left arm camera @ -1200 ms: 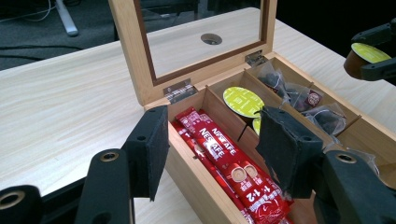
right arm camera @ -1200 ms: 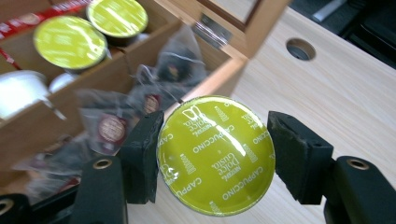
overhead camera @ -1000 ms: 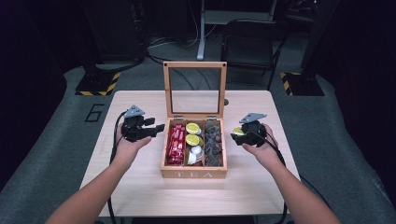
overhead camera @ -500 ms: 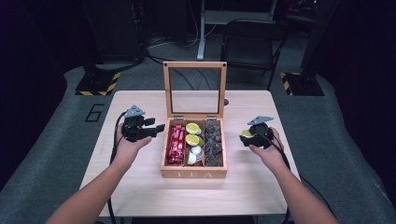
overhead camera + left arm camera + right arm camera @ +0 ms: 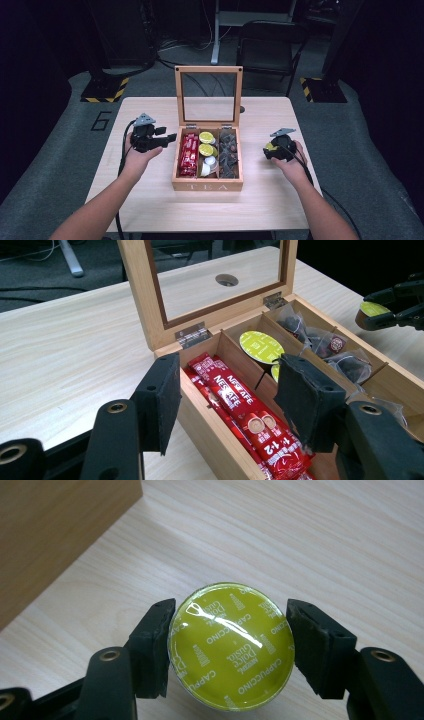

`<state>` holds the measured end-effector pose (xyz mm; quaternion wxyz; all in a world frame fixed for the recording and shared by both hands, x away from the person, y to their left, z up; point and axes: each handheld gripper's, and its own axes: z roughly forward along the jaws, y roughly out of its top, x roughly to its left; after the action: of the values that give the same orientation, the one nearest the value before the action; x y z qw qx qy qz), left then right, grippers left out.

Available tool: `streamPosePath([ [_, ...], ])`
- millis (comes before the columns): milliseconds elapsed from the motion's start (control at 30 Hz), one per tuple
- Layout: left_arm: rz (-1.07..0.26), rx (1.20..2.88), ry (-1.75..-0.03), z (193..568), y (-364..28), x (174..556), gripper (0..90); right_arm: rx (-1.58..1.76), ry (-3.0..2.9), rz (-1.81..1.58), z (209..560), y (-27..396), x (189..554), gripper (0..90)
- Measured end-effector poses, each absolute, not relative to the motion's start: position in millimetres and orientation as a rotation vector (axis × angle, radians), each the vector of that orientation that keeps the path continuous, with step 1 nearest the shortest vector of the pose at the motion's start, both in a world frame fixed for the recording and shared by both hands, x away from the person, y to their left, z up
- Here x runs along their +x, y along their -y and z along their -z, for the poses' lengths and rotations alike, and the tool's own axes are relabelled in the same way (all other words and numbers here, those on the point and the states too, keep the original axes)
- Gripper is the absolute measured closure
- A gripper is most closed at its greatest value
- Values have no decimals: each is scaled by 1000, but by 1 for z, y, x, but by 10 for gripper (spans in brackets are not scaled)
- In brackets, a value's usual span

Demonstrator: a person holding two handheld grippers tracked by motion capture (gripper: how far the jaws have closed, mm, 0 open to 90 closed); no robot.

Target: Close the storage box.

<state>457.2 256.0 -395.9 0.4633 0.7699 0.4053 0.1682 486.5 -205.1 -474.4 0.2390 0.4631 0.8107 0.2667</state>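
A wooden tea box (image 5: 207, 186) stands in the middle of the table with its glass lid (image 5: 208, 95) upright. It holds red coffee sticks (image 5: 188, 154), yellow-green capsules (image 5: 206, 143) and dark tea bags (image 5: 228, 152). My right gripper (image 5: 270, 150) is right of the box, low over the table, shut on a yellow-green cappuccino capsule (image 5: 232, 647) between its pads (image 5: 155, 640). My left gripper (image 5: 227, 390) hovers at the box's left wall, open with nothing between its jaws, above the red sticks (image 5: 240, 405).
The light wooden table (image 5: 150, 200) has bare room on both sides of the box and in front of it. A chair (image 5: 267, 45) and stand bases sit beyond the far edge. The box's side wall (image 5: 50, 530) is left of the held capsule.
My right gripper has carried the capsule to the right, away from the box, and lower toward the table. The left gripper has stayed put.
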Motion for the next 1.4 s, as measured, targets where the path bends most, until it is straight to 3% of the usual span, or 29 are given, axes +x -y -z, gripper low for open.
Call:
streamPosePath([
  [733,-405,1895,-999,400,-254,457,432,1378,-2165,-679,495,228,490,376],
  [1400,-406,1887,-1001,399,-255,457,430,1367,-2160,-734,475,228,487,315],
])
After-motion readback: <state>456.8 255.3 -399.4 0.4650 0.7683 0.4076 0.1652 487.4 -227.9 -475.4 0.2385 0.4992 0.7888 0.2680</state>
